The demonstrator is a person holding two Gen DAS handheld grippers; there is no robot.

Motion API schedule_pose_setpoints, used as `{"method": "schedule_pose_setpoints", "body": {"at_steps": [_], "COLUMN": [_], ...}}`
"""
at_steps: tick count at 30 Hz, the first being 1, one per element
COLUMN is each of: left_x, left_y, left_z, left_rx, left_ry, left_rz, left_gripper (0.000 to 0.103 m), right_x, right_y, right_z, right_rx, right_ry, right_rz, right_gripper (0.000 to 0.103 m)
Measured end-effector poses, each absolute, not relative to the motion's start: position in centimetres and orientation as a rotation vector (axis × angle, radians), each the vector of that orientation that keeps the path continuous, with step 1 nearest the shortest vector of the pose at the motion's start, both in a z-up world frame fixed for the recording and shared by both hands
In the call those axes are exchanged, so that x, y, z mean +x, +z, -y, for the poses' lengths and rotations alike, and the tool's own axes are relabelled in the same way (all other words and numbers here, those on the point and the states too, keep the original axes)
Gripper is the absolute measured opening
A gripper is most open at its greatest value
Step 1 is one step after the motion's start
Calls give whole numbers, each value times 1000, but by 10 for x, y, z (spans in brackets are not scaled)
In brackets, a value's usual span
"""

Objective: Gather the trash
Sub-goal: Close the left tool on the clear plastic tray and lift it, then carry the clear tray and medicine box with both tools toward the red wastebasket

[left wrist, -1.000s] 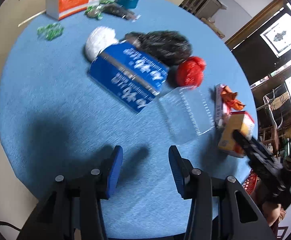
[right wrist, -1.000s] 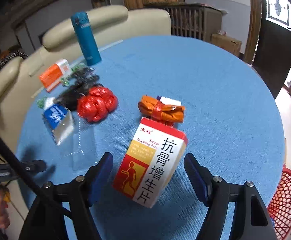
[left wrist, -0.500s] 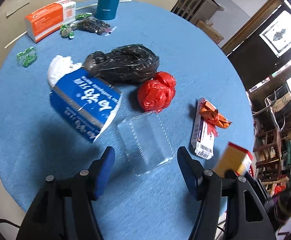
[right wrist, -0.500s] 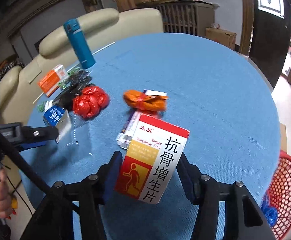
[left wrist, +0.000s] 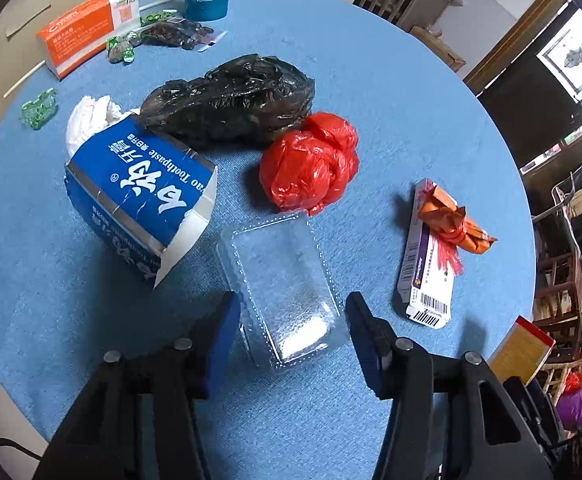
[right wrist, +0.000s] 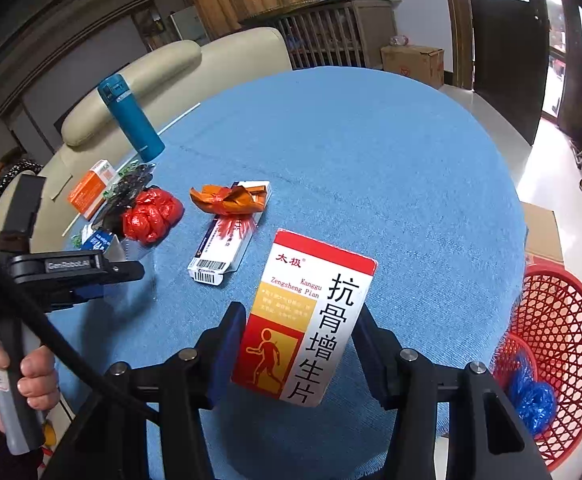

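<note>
"Kanggu Zengsheng Pian" printed on red-white box (right wrist: 311,316); "Toothpaste" on blue carton (left wrist: 139,196) at nine o'clock; "GenRobot.AI" on left gripper (left wrist: 291,320).

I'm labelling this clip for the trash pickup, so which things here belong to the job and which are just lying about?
Job:
- white-and-red medicine box, clamped in the right gripper
- clear plastic clamshell container, between the open pads of the left gripper
- red mesh basket beside the table
- crumpled red plastic bag
- black plastic bag

Probably lying about:
- teal insulated bottle
</note>
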State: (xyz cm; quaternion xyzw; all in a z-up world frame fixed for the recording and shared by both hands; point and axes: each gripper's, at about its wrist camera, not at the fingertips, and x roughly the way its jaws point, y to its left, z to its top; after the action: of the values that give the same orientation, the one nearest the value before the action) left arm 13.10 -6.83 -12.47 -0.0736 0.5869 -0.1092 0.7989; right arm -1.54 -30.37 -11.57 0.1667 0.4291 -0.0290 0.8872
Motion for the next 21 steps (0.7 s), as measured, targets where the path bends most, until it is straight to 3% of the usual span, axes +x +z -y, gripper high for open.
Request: {"method": "schedule_pose_setpoints", "body": {"at_steps": [21], "left_x": [47], "left_y": [-54], "left_z": [101], "left_rx": [85], "left_ry": [-355], "left_rz": [-990], "left_gripper": [54], "right_x": [-50], "right_y": [-100], "right_z": [308], "right_rx": [359], "right_ry": [-12], "right_rz": [-790], "right_gripper": [57]}}
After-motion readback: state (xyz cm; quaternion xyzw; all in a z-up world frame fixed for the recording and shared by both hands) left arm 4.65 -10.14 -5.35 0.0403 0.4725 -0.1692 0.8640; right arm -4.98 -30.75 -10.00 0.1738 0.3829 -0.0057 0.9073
